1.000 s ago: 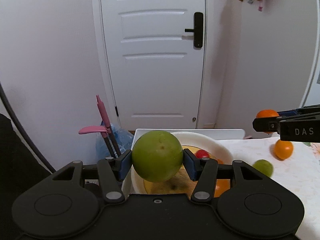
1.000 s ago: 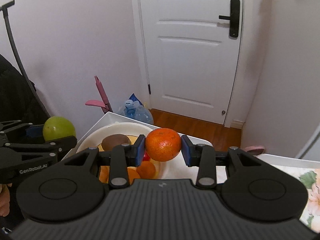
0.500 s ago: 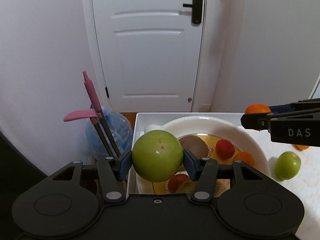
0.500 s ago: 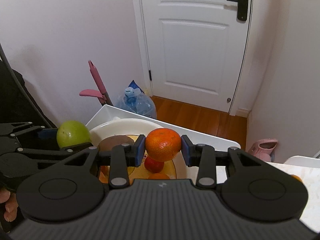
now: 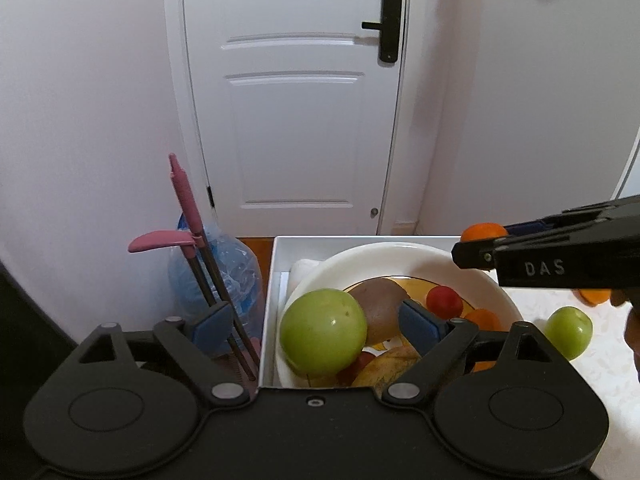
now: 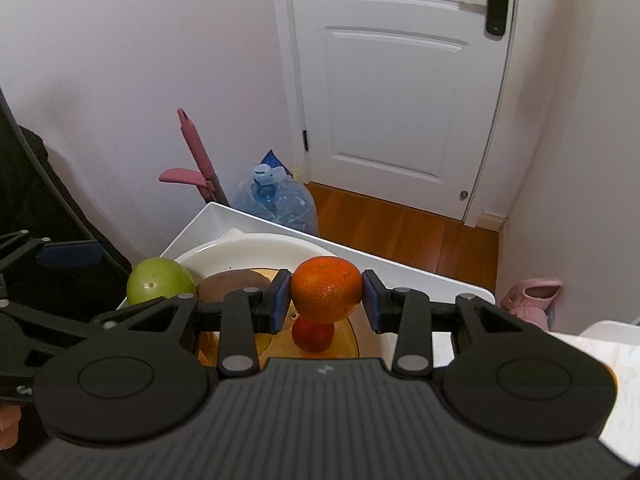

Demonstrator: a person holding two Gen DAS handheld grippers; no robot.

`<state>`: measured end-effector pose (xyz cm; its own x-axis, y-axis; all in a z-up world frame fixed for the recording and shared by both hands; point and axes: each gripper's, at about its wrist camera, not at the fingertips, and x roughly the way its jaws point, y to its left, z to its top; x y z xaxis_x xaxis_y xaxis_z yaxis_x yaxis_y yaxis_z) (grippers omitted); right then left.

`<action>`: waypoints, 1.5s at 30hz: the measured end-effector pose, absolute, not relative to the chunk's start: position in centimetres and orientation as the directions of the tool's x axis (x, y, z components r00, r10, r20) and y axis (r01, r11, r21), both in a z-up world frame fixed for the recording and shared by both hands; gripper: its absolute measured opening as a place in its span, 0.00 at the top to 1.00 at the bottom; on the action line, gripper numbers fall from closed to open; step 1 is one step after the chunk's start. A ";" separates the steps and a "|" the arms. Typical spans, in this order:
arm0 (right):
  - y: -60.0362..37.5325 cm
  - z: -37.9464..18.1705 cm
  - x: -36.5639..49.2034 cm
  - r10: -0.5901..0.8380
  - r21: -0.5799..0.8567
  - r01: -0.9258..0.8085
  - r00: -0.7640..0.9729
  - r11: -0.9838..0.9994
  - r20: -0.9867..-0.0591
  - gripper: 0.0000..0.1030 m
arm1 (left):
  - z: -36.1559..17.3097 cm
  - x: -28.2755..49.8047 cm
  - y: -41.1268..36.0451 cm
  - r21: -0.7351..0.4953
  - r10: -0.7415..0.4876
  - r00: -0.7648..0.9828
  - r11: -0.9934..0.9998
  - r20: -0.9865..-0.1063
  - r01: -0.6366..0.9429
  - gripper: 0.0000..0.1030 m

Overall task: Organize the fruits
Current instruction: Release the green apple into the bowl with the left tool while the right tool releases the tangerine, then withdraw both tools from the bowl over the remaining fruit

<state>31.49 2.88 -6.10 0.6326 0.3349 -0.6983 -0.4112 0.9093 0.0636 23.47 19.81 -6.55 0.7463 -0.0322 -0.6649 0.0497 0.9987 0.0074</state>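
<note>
My left gripper [image 5: 316, 326] is open, its blue pads wide apart. The green apple [image 5: 323, 332] lies free between them at the left side of the white bowl [image 5: 408, 249], next to a brown kiwi [image 5: 380, 308]; it also shows in the right wrist view [image 6: 160, 286]. The bowl holds a red tomato [image 5: 444, 302], a small orange [image 5: 482, 319] and other fruit. My right gripper [image 6: 326, 300] is shut on an orange tangerine [image 6: 326, 294] and holds it above the bowl [image 6: 248, 246]. It shows in the left wrist view [image 5: 480, 232].
The bowl stands in a white tray [image 5: 276, 280] at the table's edge. A second green fruit [image 5: 569, 332] and an orange [image 5: 596, 295] lie on the floral tablecloth to the right. A pink mop [image 5: 188, 216] and water jug [image 5: 236, 276] stand on the floor by the door.
My left gripper has opened and let the green apple go into the bowl. My right gripper has moved a little further over the bowl with the tangerine.
</note>
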 end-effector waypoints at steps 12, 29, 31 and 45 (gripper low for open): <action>4.2 -8.5 34.3 0.370 0.102 -0.442 0.576 0.891 -0.729 0.49 | -6.6 22.2 19.8 0.017 -0.024 0.754 0.999 -0.657 0.046 0.09; 3.1 -5.9 31.4 0.380 0.114 -0.418 0.637 0.901 -0.671 0.07 | -6.1 21.2 19.4 0.033 -0.026 0.766 0.997 -0.643 0.062 0.09; 2.7 -5.5 30.7 0.375 0.113 -0.411 0.643 0.905 -0.668 0.07 | -5.9 20.9 19.4 0.034 -0.027 0.767 0.997 -0.641 0.064 0.09; -1.5 -1.8 24.8 0.351 0.106 -0.367 0.704 0.924 -0.618 0.07 | -3.6 16.9 18.4 0.081 0.014 0.802 0.996 -0.597 0.043 0.09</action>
<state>24.76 -1.47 -1.81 0.7036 0.3506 -0.6181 -0.3672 0.9241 0.1062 16.89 18.41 -3.61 0.8023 0.0135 -0.5967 0.0432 0.9958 0.0806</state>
